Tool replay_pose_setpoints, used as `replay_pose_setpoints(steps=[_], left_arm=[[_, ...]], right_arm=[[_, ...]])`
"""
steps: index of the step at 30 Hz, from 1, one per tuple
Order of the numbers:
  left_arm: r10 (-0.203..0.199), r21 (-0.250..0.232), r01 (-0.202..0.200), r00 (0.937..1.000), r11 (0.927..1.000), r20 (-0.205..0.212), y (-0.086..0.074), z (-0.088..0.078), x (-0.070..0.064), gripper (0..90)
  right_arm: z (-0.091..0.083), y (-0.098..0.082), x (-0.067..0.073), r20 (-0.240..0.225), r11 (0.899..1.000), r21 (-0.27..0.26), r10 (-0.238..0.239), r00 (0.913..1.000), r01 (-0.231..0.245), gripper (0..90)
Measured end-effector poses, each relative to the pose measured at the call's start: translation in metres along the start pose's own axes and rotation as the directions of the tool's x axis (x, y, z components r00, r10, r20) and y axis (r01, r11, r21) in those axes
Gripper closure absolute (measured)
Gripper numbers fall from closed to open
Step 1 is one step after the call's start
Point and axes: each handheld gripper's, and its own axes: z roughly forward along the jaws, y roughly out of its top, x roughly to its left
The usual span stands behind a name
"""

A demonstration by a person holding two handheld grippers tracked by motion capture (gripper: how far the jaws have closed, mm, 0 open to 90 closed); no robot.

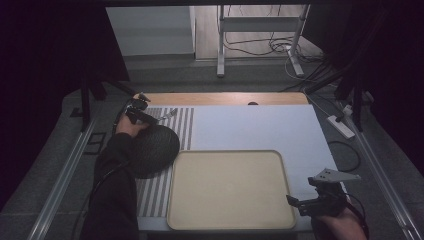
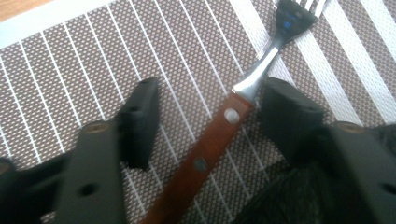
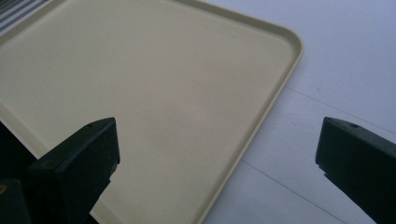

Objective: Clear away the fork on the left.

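1. Fork [image 2: 219, 135], wooden handle, lies between the left gripper [image 2: 210, 116] jaws on the striped placemat [image 2: 70, 70]; jaws apart, no pad contact evident.
2. Risk: one pad looks nearer the handle, so closing could skew or roll the fork.
3. Right gripper [image 3: 219, 154] gapes wide above the beige tray [image 3: 280, 70] edge.
4. White tabletop [image 1: 260, 125]; dim room, cables on the floor beyond.
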Motion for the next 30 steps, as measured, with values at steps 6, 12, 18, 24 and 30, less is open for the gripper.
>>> replay_pose_setpoints(steps=[6,12,18,24,30], left_arm=[[0.067,0.012,-0.067,0.9978,0.9977,0.004,-0.003,-0.004,0.003,64.7],[0.168,0.028,-0.169,0.9857,0.9853,0.008,-0.002,-0.005,-0.002,77.4],[0.262,0.032,-0.262,0.9649,0.9646,-0.014,-0.004,-0.007,-0.004,77.7],[0.317,0.025,-0.316,0.9454,0.9485,-0.076,-0.006,-0.013,-0.004,77.7],[0.366,0.027,-0.366,0.9215,0.9304,-0.13,-0.007,-0.022,-0.006,77.7]], right_arm=[[0.0,0.0,0.0,0.0,1.0,0.0,0.0,1.0,0.0,0.3],[0.0,0.0,0.0,0.0,1.0,0.001,-0.002,1.0,0.002,0.3],[0.0,0.0,0.0,0.001,1.0,0.002,0.0,1.0,0.0,0.3],[0.0,0.0,0.0,0.001,1.0,0.003,0.001,1.0,-0.001,0.3],[0.0,0.0,0.0,0.002,1.0,0.005,0.003,1.0,-0.003,0.3]])
